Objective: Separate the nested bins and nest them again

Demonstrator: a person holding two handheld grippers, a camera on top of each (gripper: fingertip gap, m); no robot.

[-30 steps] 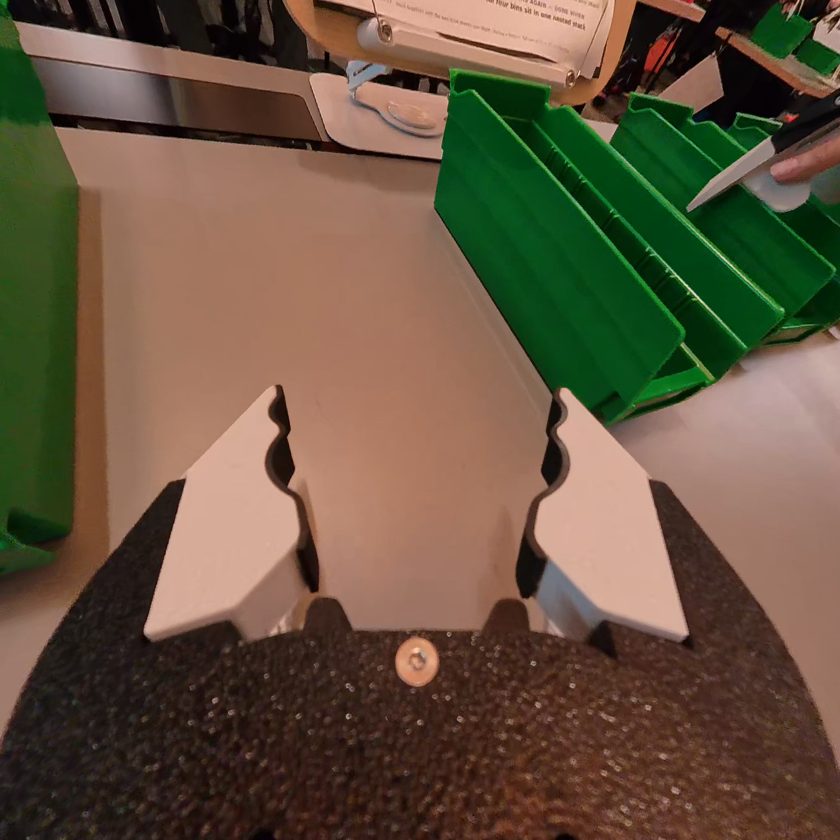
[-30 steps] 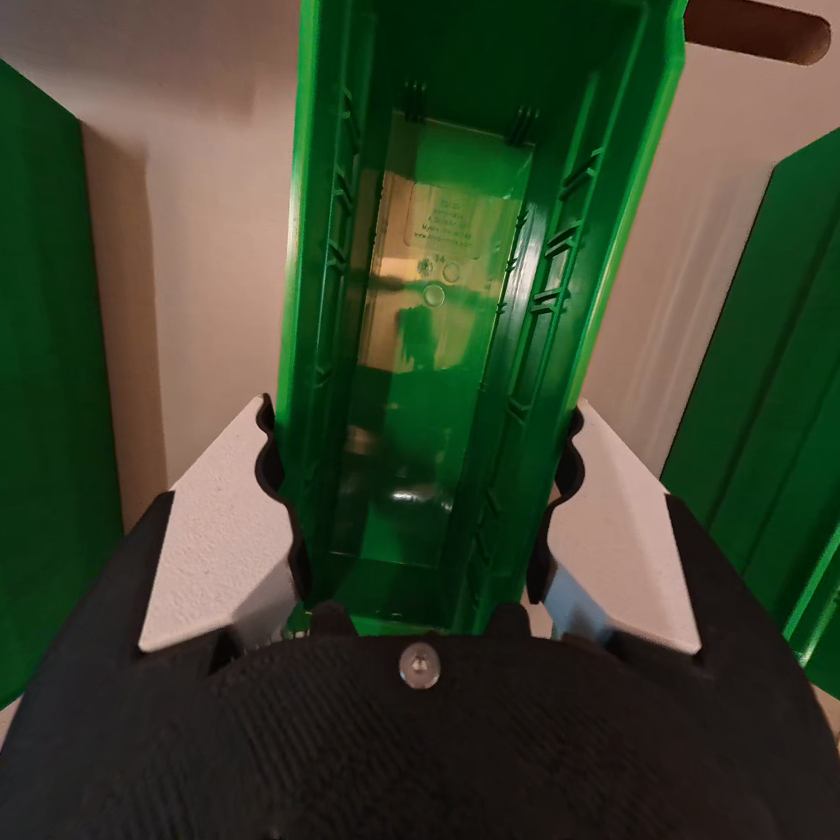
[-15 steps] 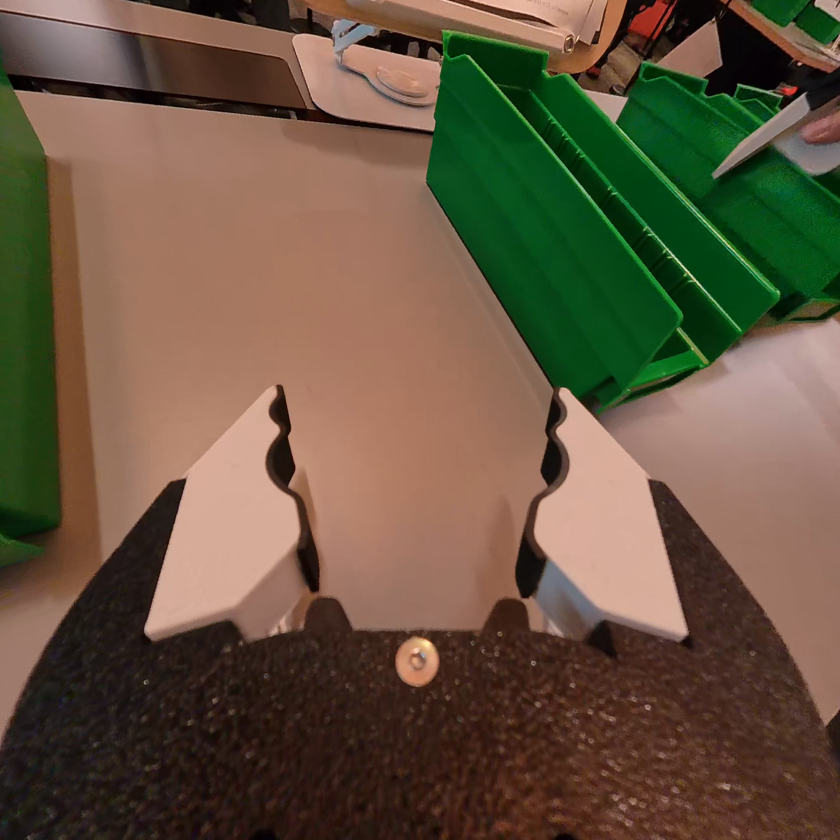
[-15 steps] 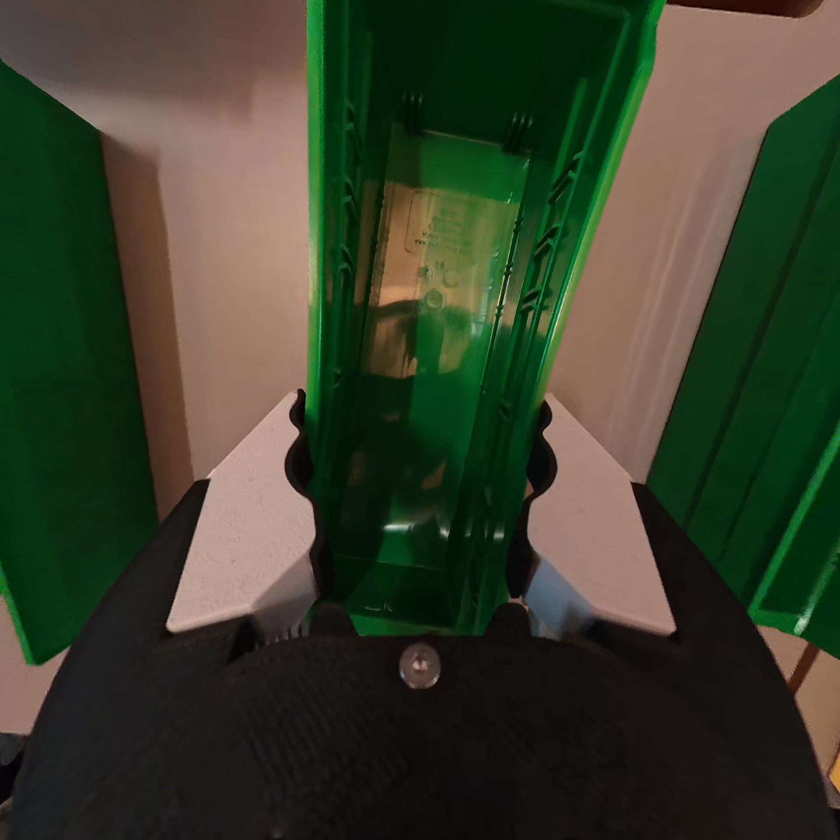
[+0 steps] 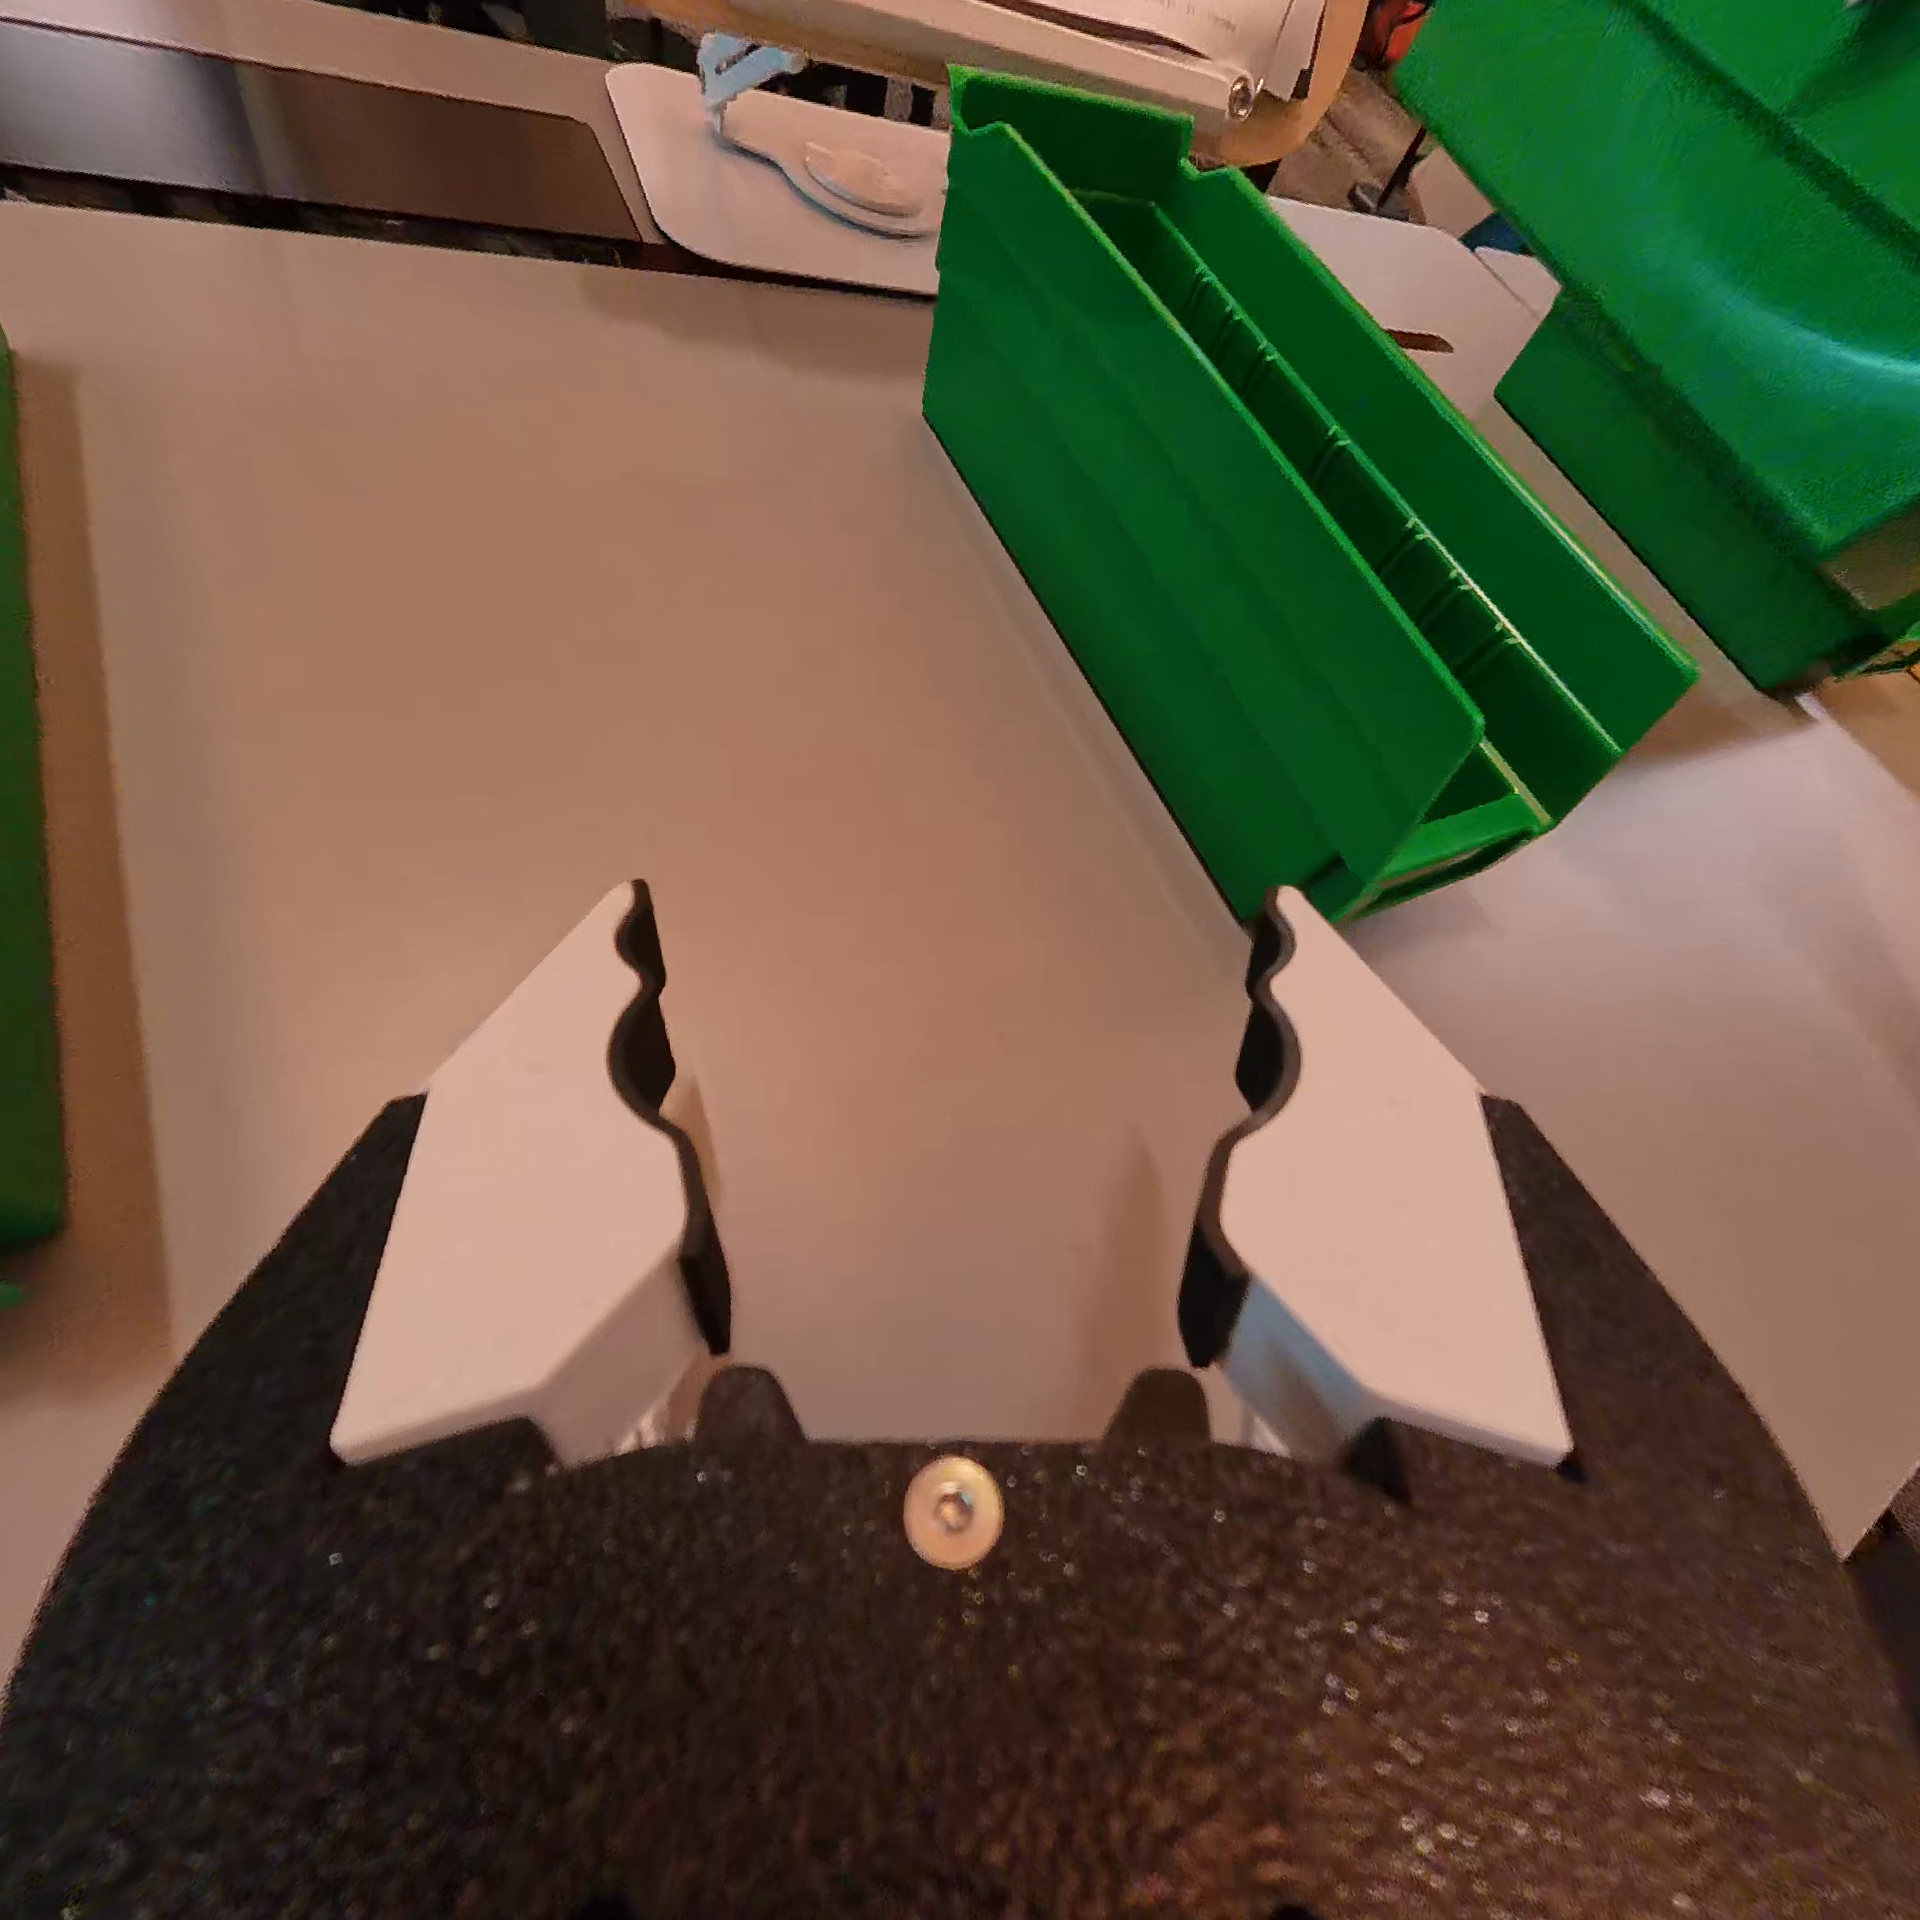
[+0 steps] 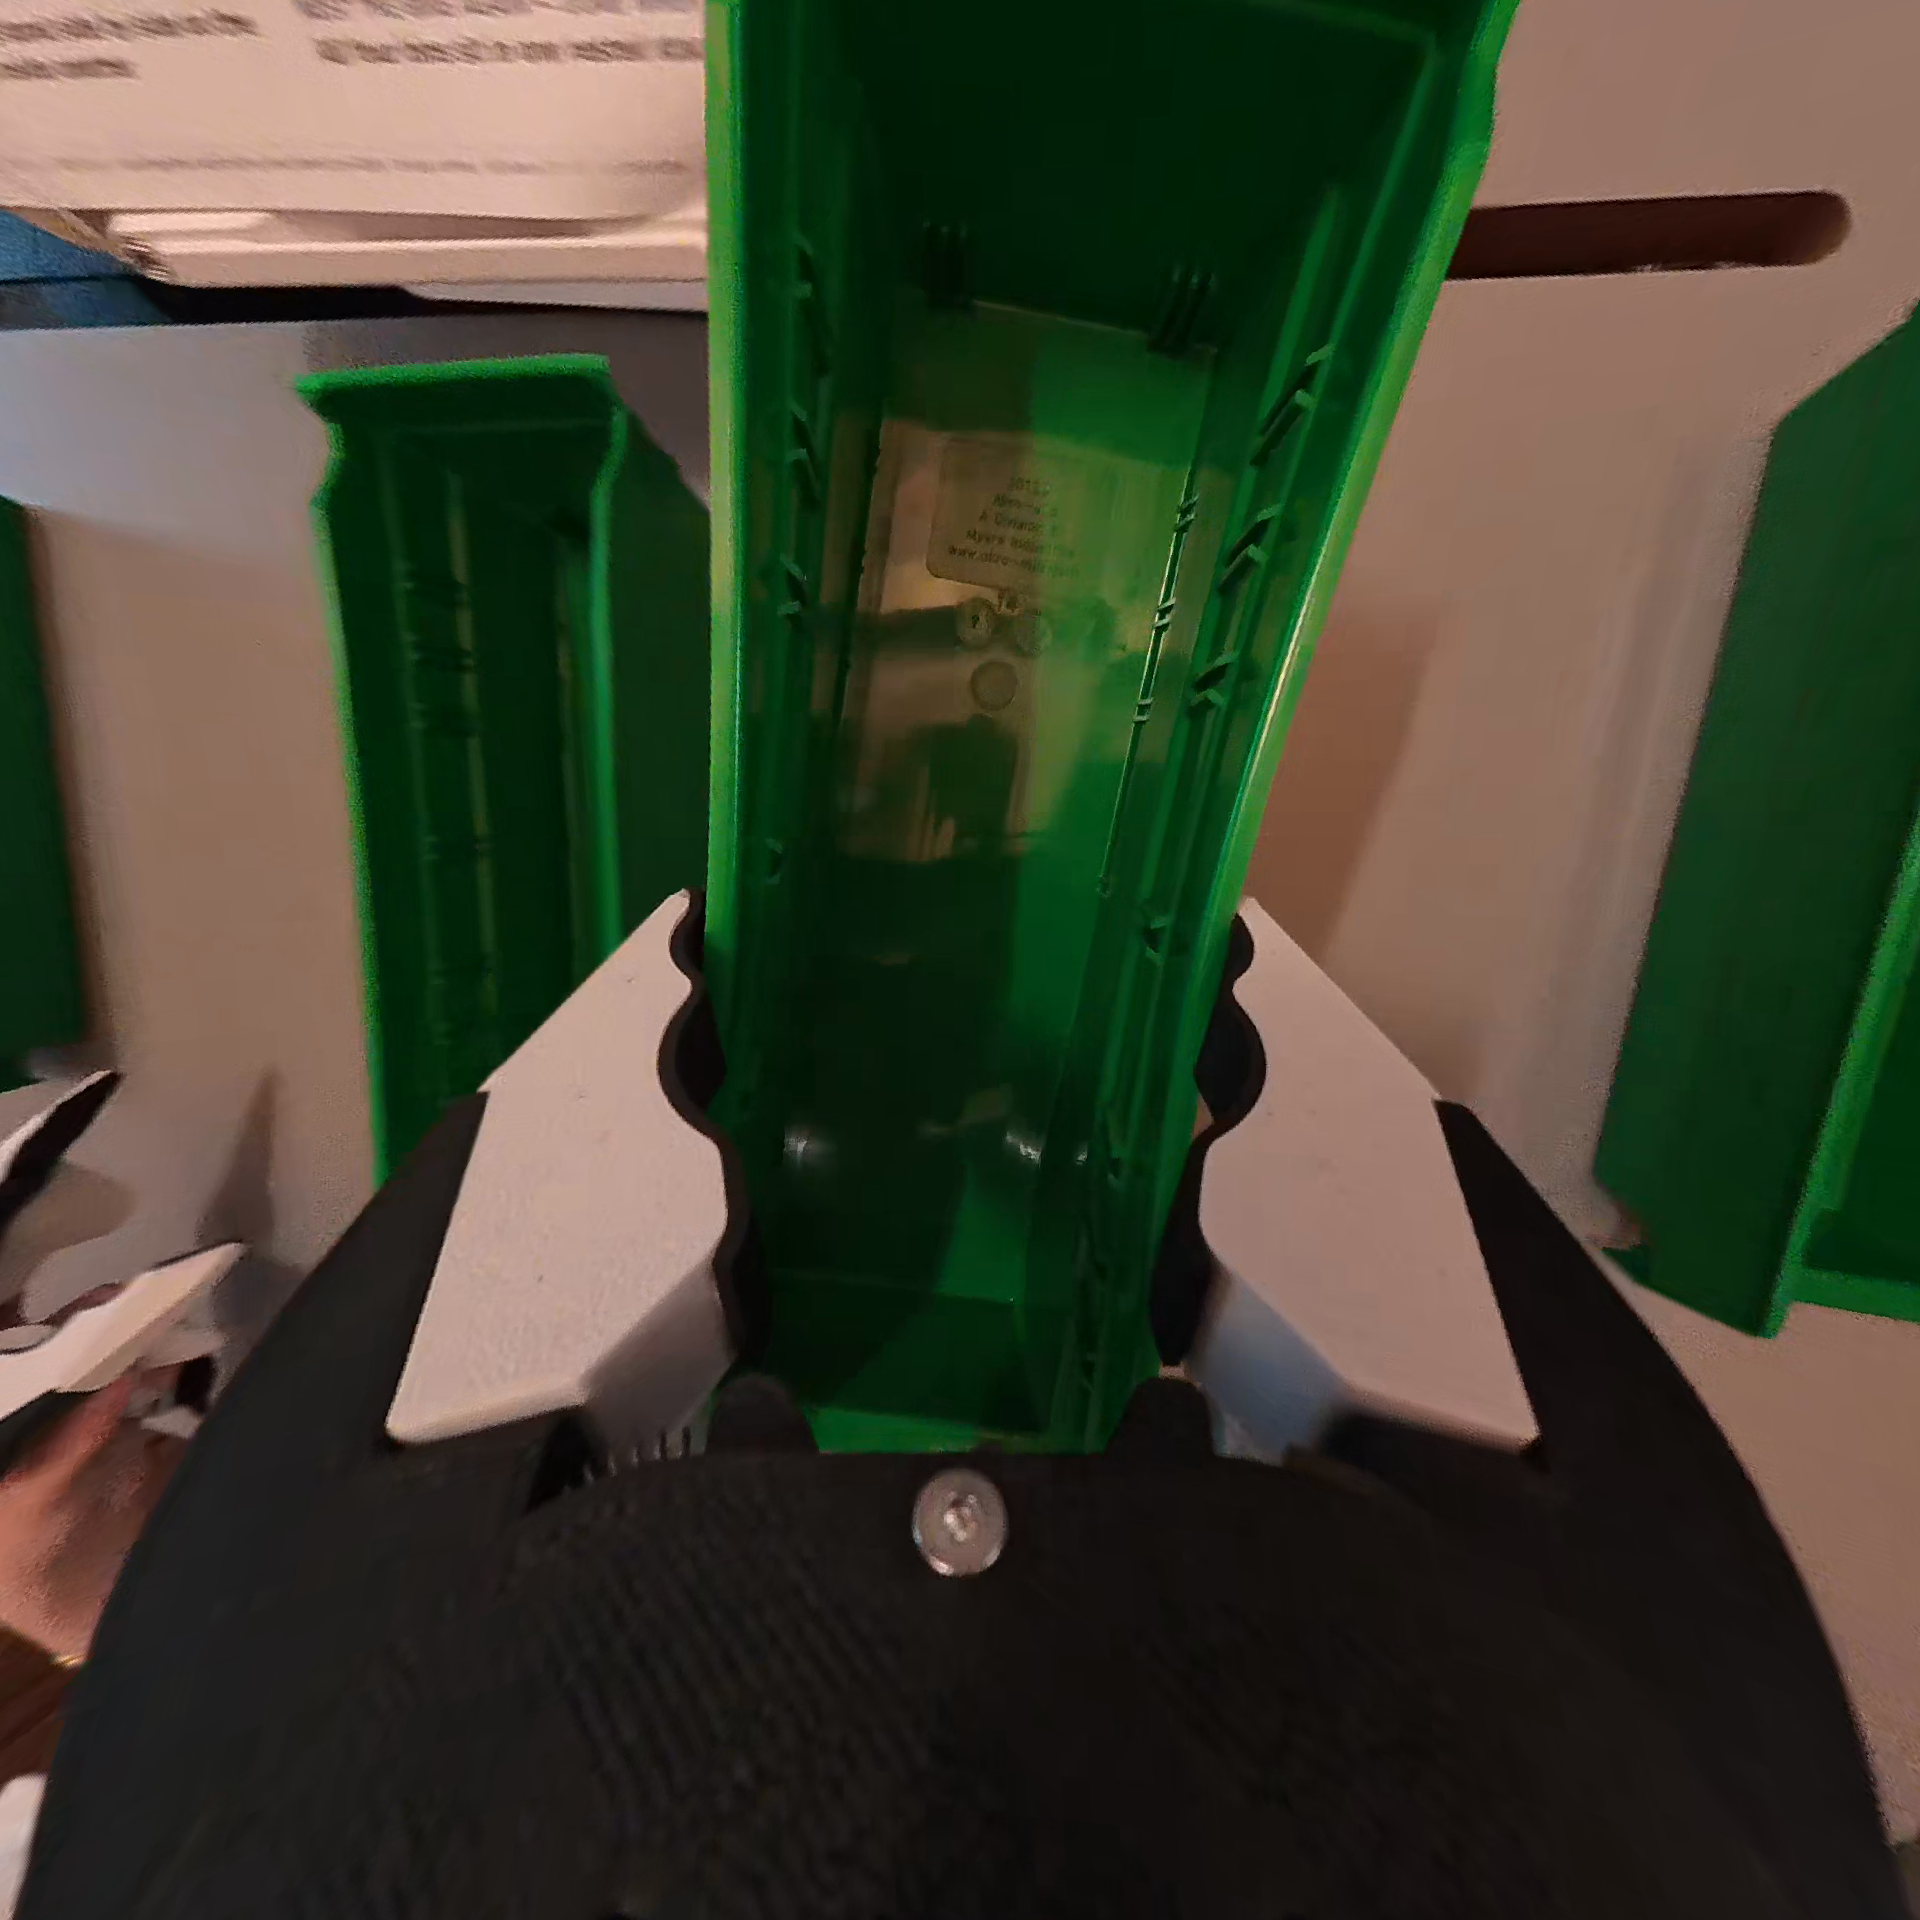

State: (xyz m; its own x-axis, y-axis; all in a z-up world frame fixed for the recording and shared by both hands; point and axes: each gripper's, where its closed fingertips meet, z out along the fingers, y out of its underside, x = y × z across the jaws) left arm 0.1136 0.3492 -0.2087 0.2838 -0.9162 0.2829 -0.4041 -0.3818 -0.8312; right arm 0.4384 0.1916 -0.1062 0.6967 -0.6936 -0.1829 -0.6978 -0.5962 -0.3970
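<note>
My right hand-held gripper is clamped across the near end of a long, narrow, bright green plastic bin, its white fingers pressed against the two outer side walls, so I look straight down the open trough. A pale rectangular label sits on the bin floor; it carries small print, which I leave unquoted. In the left wrist view the held bin hangs blurred at the upper right, above another green bin lying on the pale beige bench. My left hand-held gripper has its jaws wide apart with nothing between them, hovering over bare bench. Just beyond its right fingertip lies a second long green bin, resting on the bench and angled away toward the far right; the right wrist view shows it to the left of the held bin. A sliver of a further green bin runs along the left edge. At the far side of the bench a printed white sheet is clipped to a wooden board; its text I leave unquoted. Compared with a second ago, the held bin has risen off the bench and the right view has tipped up, bringing that sheet and the neighbouring bin into sight, while the jaws have narrowed onto the walls.
</note>
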